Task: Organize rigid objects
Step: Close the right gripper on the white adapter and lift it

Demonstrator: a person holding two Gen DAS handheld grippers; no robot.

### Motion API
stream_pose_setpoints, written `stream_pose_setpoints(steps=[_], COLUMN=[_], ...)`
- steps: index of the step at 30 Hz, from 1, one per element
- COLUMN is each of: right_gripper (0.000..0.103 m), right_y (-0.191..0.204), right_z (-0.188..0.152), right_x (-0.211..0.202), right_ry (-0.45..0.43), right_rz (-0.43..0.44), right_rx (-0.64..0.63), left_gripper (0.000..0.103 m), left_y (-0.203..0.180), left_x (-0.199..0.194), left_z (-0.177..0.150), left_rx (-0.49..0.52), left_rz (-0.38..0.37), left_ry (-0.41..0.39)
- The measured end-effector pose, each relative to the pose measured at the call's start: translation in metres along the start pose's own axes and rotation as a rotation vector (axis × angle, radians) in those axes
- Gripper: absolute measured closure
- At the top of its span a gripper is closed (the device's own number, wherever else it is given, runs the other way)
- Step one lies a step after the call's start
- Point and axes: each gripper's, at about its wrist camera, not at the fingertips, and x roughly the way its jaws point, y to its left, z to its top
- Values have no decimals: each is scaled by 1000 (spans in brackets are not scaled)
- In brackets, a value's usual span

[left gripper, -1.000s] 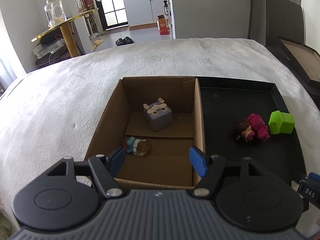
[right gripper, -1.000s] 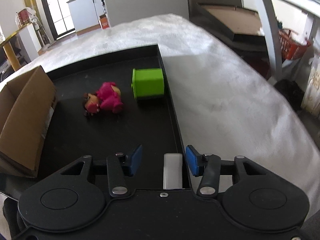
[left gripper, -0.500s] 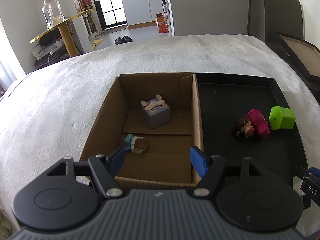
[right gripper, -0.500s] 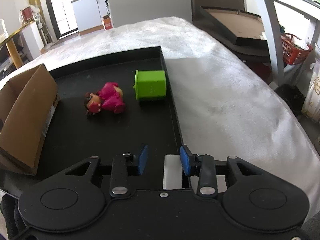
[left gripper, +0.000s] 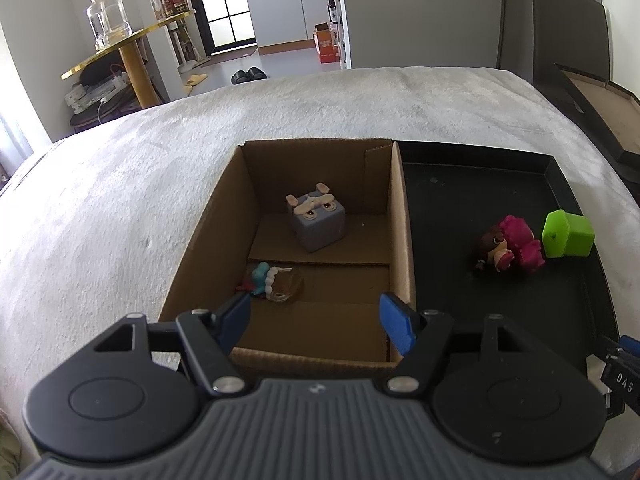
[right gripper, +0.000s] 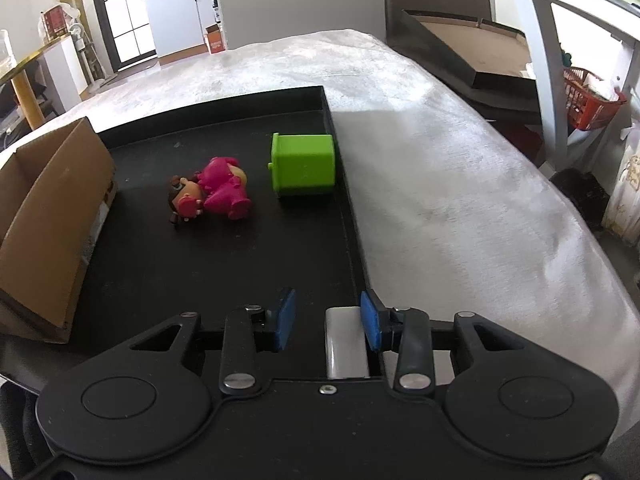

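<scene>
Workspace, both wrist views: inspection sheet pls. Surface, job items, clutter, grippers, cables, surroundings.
Surface: white fuzzy cover; cardboard box beside black tray, walls touching.
Job's things: grey cube toy and small teal figure in the box; pink doll on its side and green cube on the tray, the cube against the right wall.
Clutter: white block on the tray by the right hand-held gripper.
Grippers: left hand-held gripper open, empty, over the box's near edge; right hand-held gripper open, empty.
Cables: nothing seen on the surface.
Surroundings: glass jar on a gold side table; red basket.
</scene>
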Motion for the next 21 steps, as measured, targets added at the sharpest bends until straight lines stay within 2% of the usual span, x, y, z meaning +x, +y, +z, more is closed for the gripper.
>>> stream_pose_setpoints(steps=[8, 11, 17, 20, 21], right_gripper=[69, 71, 72, 68, 62], right_y=[0, -6, -6, -2, -1], right_z=[-1, -4, -6, -6, -6], right_x=[2, 10, 9, 8, 6], right_ry=[4, 60, 61, 73, 83], right_rz=[-10, 7, 11, 7, 11], right_rx=[-16, 9, 3, -23, -32], left_gripper=[33, 33, 33, 33, 33], left_y=[1, 1, 2, 3, 3], left_x=[2, 2, 0, -1, -1], left_z=[-1, 0, -1, 0, 1], left_rx=[-7, -10, -10, -18, -19], left_rz=[-1, -4, -7, -7, -9], left_ry=[7, 6, 2, 1, 1])
